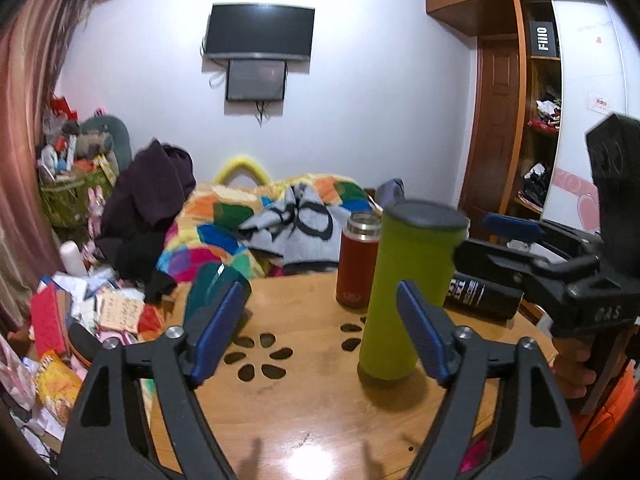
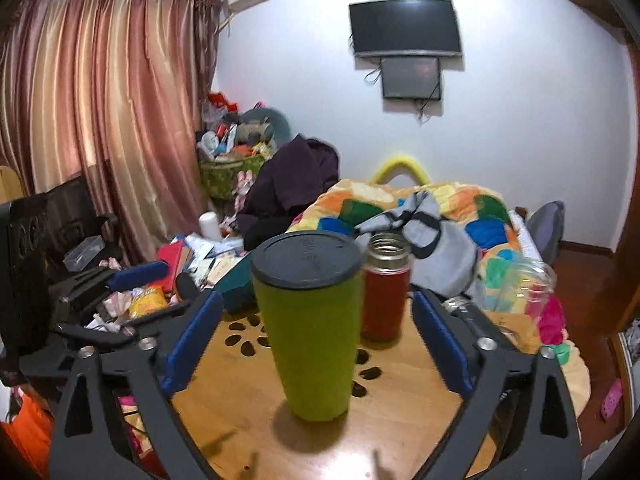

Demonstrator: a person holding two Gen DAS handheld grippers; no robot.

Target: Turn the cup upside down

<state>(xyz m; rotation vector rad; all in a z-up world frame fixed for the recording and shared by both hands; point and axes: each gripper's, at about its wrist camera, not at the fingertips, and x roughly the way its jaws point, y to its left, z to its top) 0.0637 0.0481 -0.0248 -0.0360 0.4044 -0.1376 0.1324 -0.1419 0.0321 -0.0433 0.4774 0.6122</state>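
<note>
Green cup (image 2: 310,332) stands between the open right claw (image 2: 316,344) fingers.

Both views are evenly lit by indoor light from overhead, bright on the white wall (image 1: 380,100) and dimmer toward the corners. A white patch of glare sits on the glossy table (image 1: 312,458) at 6 o'clock in the left wrist view, with a softer sheen at 6 o'clock in the right. The green cup (image 2: 312,332) throws a soft shadow toward the lens. Fisheye bending curves the curtain (image 2: 100,100) at 10 o'clock and the wardrobe (image 1: 520,100) at 2 o'clock; black vignette fills the corners. Detail is slightly soft throughout, with a clear jar (image 2: 532,292) at 3 o'clock smeared.
</note>
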